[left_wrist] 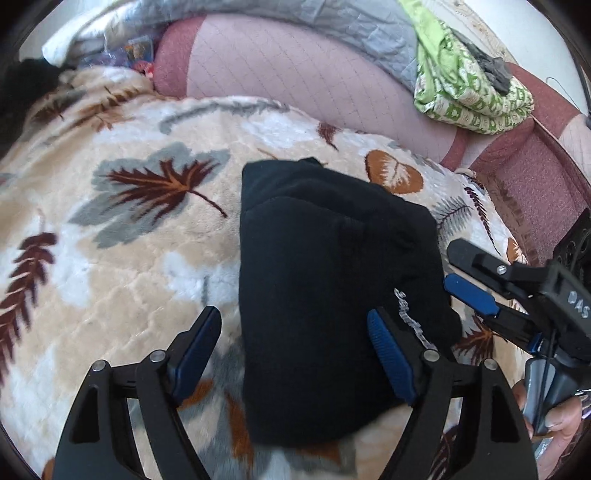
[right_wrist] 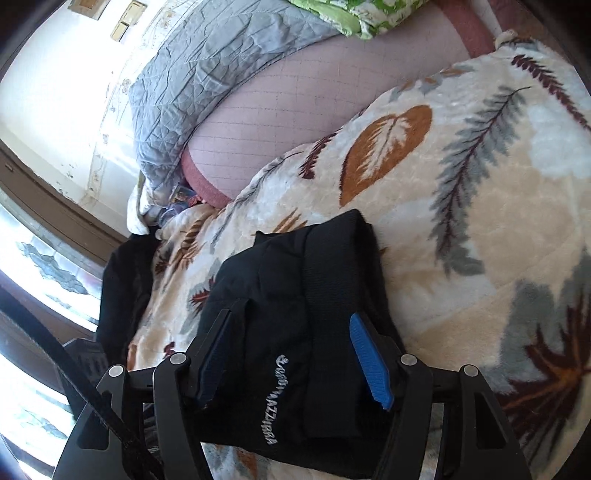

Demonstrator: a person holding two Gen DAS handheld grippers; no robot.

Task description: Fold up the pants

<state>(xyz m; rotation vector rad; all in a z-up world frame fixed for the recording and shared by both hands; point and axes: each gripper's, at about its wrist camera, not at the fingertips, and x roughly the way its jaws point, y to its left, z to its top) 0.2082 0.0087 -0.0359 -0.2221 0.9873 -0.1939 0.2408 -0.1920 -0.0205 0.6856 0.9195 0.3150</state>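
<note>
The black pants [left_wrist: 332, 277] lie folded into a compact bundle on the leaf-patterned blanket [left_wrist: 129, 258], with white lettering [left_wrist: 410, 314] near their right edge. My left gripper [left_wrist: 295, 325] hovers over the near part of the bundle, open; its left finger is off the fabric's left edge. My right gripper [left_wrist: 450, 266] sits at the bundle's right edge, open and holding nothing. In the right wrist view the pants [right_wrist: 295, 295] spread beneath the right gripper [right_wrist: 290, 325], and the lettering [right_wrist: 271, 398] shows between its fingers.
A pink quilted mattress [left_wrist: 295, 62] and a grey quilt [left_wrist: 351, 26] lie behind the blanket. A green patterned cloth [left_wrist: 469, 88] sits at the far right. Another dark garment [right_wrist: 122, 288] lies by the window [right_wrist: 55, 280]. A hand [left_wrist: 554, 417] holds the right gripper.
</note>
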